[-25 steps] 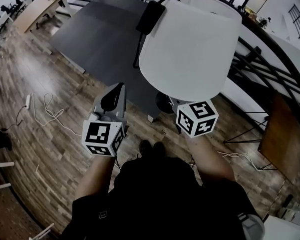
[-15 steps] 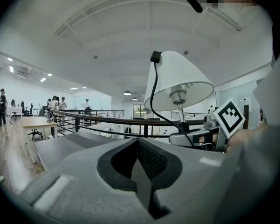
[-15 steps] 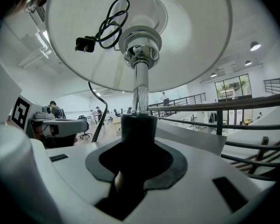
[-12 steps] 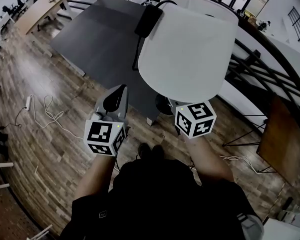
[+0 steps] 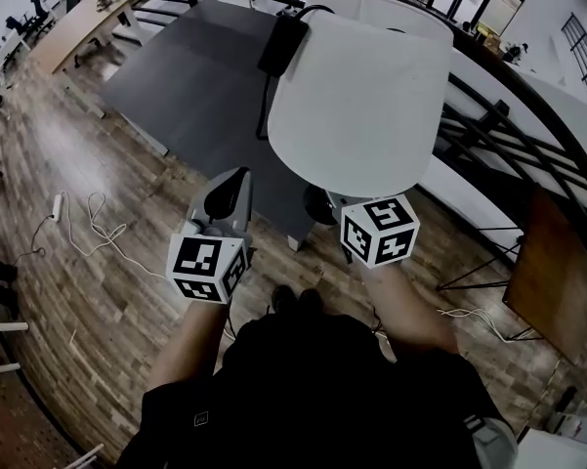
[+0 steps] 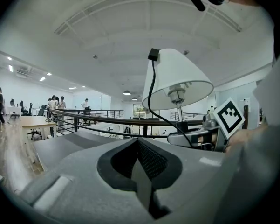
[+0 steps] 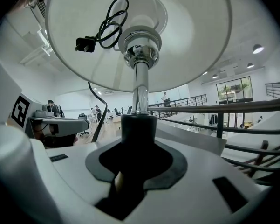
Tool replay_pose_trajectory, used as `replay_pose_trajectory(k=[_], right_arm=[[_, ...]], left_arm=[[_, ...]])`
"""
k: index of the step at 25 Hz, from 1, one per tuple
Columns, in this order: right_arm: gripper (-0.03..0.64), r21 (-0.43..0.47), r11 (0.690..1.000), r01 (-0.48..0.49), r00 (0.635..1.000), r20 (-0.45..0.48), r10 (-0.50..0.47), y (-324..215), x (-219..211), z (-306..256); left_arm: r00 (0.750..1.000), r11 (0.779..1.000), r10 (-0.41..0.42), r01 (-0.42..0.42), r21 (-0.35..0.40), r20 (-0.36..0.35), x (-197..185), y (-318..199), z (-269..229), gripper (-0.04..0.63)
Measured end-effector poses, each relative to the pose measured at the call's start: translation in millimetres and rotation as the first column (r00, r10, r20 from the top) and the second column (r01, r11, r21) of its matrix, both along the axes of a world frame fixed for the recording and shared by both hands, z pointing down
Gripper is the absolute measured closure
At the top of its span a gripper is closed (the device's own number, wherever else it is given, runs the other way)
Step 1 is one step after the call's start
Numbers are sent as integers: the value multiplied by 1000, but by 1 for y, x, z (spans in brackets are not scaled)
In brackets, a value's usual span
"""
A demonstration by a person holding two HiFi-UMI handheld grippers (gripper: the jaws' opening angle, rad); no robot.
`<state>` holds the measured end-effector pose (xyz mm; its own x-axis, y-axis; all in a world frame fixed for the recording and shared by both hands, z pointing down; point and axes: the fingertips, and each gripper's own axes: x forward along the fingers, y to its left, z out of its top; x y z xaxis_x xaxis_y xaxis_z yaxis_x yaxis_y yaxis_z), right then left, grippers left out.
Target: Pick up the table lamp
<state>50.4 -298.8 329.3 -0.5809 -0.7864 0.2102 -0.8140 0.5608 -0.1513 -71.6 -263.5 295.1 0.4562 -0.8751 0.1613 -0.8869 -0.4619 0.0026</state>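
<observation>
**Head view:** table lamp (image 5: 356,106) is up in front of you. Its shade (image 5: 371,37) hangs over the desk's (image 5: 195,76) near-right corner, w/ the black base (image 5: 320,203) just peeking out beneath. Vs a sec ago the shade sits a touch higher-left in frame; both claws approx the same spots. Left claw (image 5: 236,176) is alongside, well apart from the lamp.

**Left gripper view:** jaws pressed together, nothing btwn them. Lamp is off to the right, above the railing (image 6: 107,119) line. Plug (image 6: 153,55) rests at the shade's top, cord (image 6: 151,92) trailing down.

**Right gripper view:** right claw (image 7: 133,157) is clamped on the lamp's black lower stem (image 7: 139,127), chrome post upright above it.

**Read:** lamp looks lifted & steady, so pick-up prob done. Keep the clamp on; the shade is top-heavy.
</observation>
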Motion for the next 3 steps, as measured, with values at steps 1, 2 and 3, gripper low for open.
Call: replay_pose_trajectory(k=[1, 2, 3], right_arm=[[489, -1, 1000, -1, 1000, -2, 1, 0, 0, 0], [489, -3, 1000, -1, 1000, -4, 1, 0, -1, 1], [489, -4, 1000, -2, 1000, -7, 2, 0, -1, 1]], left_arm=[[1000, 1000, -1, 1, 1, 1, -1, 0, -1, 591], [1000, 1000, -2, 2, 1, 3, -2, 0, -1, 591], [1000, 1000, -3, 3, 2, 6, -3, 0, -2, 591]])
